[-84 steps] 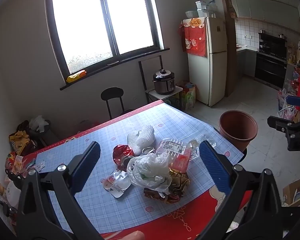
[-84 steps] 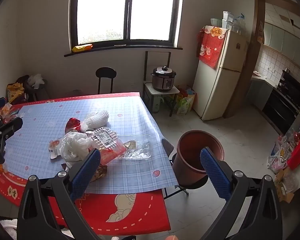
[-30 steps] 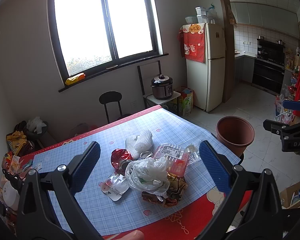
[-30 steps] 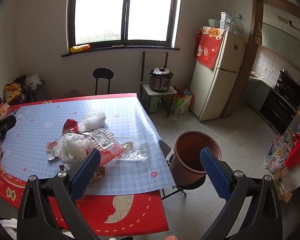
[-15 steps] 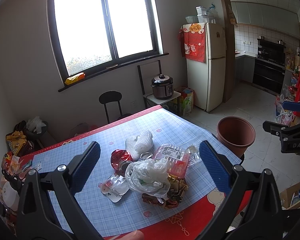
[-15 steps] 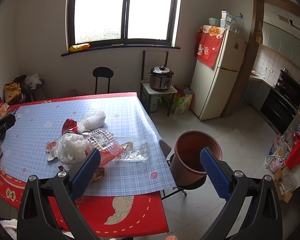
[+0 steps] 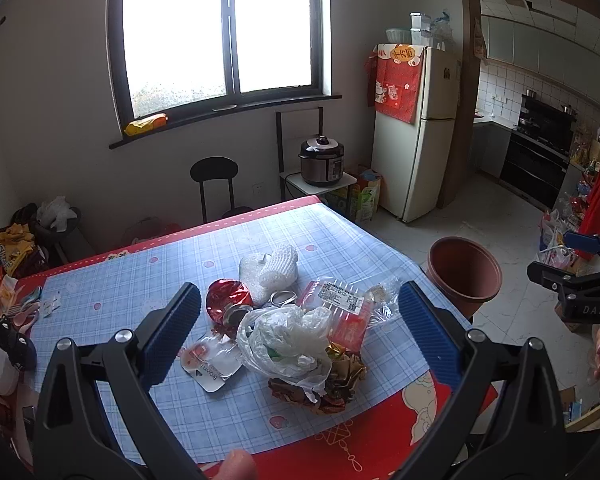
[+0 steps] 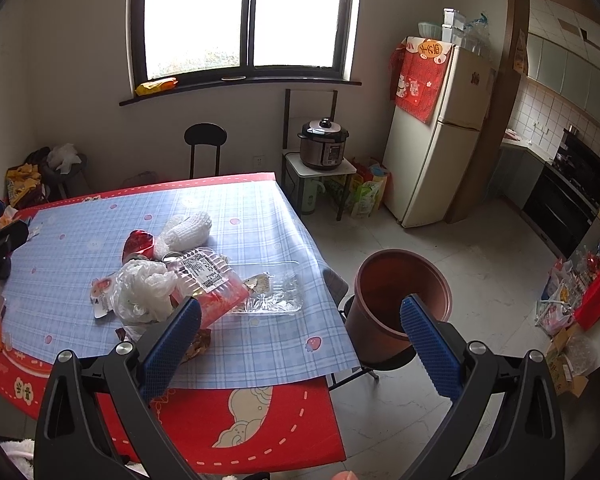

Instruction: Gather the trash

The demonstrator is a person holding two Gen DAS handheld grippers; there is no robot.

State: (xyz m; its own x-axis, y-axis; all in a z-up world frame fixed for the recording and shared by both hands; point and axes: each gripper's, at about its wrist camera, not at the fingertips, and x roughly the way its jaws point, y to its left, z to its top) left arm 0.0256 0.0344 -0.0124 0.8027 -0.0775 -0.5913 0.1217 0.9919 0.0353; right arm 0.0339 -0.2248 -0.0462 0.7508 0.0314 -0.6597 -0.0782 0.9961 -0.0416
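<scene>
Trash pile (image 7: pixel 300 328) is sitting crumpled on the counter (image 7: pixel 148 280), bottom wrappers getting buried; both grippers' jaws are hanging wide apart, empty.

Tray label (image 8: pixel 204 270) print too small to read; gold wrapper (image 7: pixel 342 376) half under white bag (image 7: pixel 288 336).

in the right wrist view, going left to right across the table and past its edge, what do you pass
white plastic bag → labelled red food pack → clear plastic tray → brown bin beside the table
</scene>
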